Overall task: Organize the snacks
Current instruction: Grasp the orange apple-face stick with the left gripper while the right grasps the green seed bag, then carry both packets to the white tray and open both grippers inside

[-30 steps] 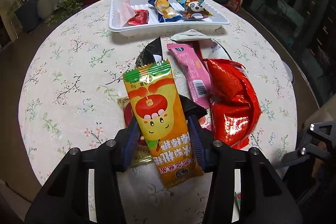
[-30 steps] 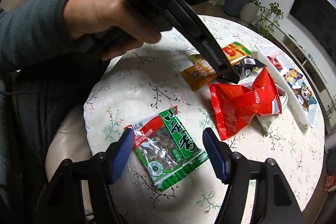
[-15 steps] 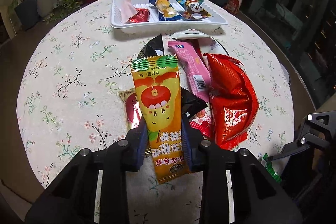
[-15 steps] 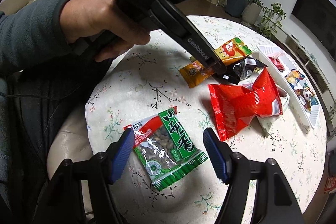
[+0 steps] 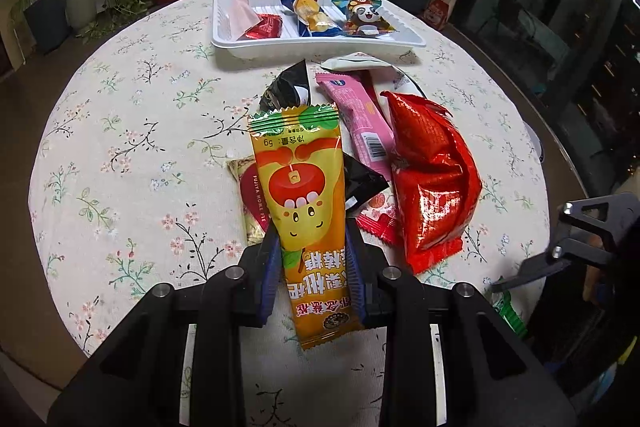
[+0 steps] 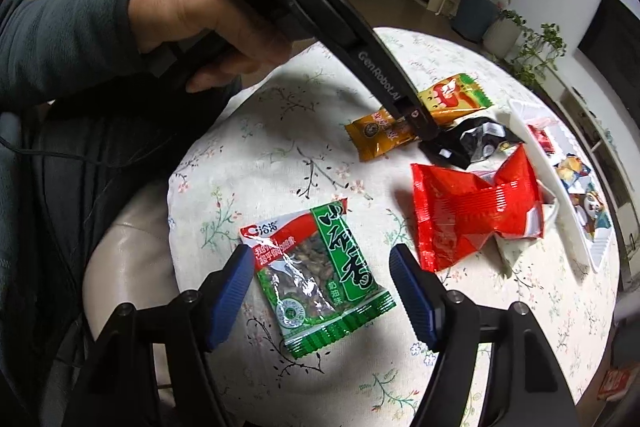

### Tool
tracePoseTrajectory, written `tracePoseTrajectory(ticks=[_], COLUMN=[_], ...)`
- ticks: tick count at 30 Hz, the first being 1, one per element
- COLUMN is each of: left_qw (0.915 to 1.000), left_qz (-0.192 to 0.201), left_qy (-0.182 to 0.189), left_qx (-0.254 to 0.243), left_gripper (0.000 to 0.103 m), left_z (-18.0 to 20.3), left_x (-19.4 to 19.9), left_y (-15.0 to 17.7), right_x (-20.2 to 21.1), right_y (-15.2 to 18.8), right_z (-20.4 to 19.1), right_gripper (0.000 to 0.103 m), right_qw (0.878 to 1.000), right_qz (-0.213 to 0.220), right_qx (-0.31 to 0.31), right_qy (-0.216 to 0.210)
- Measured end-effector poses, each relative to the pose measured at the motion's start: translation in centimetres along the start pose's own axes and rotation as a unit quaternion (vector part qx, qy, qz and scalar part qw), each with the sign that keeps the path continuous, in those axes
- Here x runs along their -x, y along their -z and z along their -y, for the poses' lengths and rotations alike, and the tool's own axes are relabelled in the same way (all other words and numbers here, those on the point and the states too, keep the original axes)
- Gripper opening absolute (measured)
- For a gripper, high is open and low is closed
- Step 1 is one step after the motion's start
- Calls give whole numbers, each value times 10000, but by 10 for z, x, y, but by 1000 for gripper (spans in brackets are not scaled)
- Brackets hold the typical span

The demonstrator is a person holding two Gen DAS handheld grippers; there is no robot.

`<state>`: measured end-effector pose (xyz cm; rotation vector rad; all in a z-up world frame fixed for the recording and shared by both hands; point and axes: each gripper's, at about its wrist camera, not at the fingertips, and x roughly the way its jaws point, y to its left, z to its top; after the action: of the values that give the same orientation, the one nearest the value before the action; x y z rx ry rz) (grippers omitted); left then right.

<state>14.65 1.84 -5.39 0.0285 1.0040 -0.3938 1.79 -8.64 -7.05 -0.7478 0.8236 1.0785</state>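
My left gripper (image 5: 312, 241) is shut on the lower half of a long orange-yellow snack packet (image 5: 300, 179) with a cartoon apple, its green end pointing toward the white tray (image 5: 316, 47). In the right wrist view that packet (image 6: 376, 135) is pinched at the left gripper's tip (image 6: 424, 135), held by a hand (image 6: 192, 11). My right gripper (image 6: 322, 259) hangs over a green-and-red nut packet (image 6: 316, 275) lying flat near the table edge. Its jaws are opening, the packet lies between them, and the blue pads (image 6: 234, 287) do not touch it.
The tray holds several wrapped snacks. A loose pile lies on the floral tablecloth: a crinkled red bag (image 5: 432, 179), a pink packet (image 5: 360, 115), black packets (image 5: 288, 91) and a red-gold one (image 5: 252, 199). Potted plants and a low shelf stand behind the round table.
The left jaws closed from either side onto the orange-yellow packet and now pinch it. The right gripper stayed over the green packet, its jaws a little wider.
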Motion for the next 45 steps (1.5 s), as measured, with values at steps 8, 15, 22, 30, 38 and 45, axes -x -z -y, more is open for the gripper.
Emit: tracePoseTrajectory(ticks=[8,15,22,30,38,45], left_qw=[10000,10000,10000,9999,9998,9994], left_qz=[-9,-18,-25,-15,49,140], left_qy=[56,82,94,148,185,291], left_qx=[49,31,9,-10,29,83], left_gripper=[27,27,27,24,22,22], left_z=[-4,-3,-1,0,-1,-2], left_x=[-1,-2,-2,-2,5,15], left_y=[3,2,2,3,6,8], right_x=[-16,-23,-20,-12,6,25], right_y=[-1,-1,-1,2,4,11], right_z=[8,12,21,26,33,47], right_gripper=[73,67,54,37,35,35], right_qw=[9992,9975,9963,9959,9952,9915], right_qz=[-280,-400,-368,-234,109,465], right_qx=[97,-58,-285,-502,-762,-1135], right_qy=[-273,-581,-722,-718,-598,-434])
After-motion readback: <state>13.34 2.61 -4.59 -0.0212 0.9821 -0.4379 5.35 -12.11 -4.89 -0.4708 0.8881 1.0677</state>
